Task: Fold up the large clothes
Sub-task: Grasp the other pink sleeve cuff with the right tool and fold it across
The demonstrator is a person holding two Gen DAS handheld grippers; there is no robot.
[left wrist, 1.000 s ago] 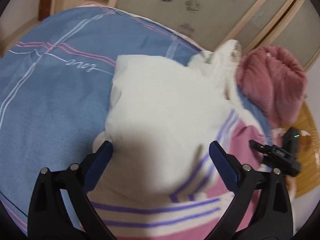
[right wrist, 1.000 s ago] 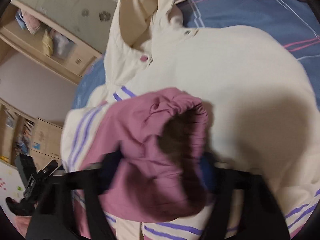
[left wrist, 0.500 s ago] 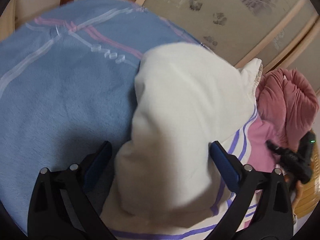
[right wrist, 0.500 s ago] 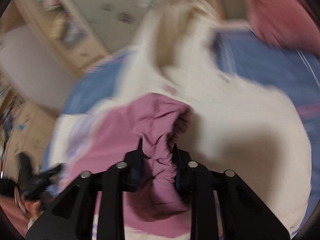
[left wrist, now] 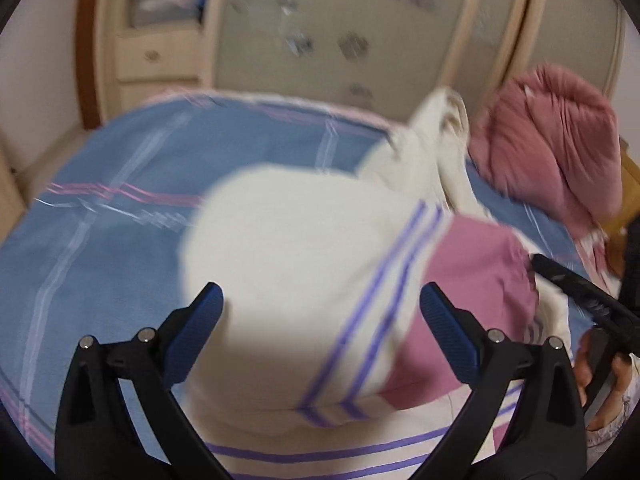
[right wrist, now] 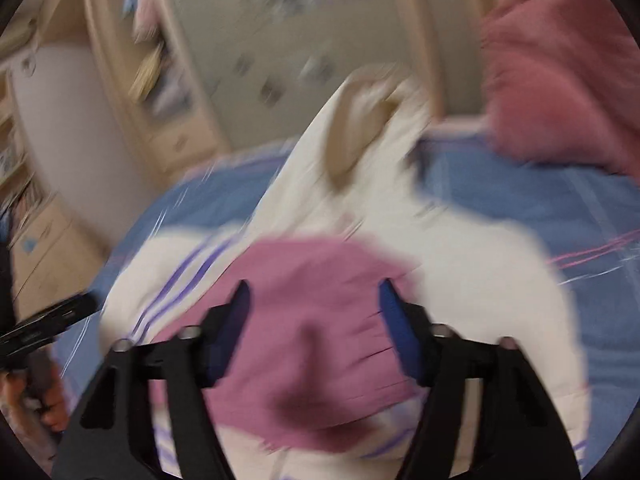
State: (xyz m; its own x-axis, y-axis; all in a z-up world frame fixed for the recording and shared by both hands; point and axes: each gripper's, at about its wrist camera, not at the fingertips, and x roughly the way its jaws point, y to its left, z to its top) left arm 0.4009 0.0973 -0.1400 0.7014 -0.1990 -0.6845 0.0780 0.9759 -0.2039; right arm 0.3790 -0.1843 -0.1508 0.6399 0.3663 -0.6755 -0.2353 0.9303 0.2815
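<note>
Both wrist views look down closely, sharing the jacket [left wrist: 304, 248].

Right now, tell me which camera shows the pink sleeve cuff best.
The right wrist view. The pink sleeve cuff fills the middle of that picture, lying between the open fingers of the right gripper, though blurred. The left wrist view shows the cuff only off to the right, smaller, beside the cream jacket.
</note>
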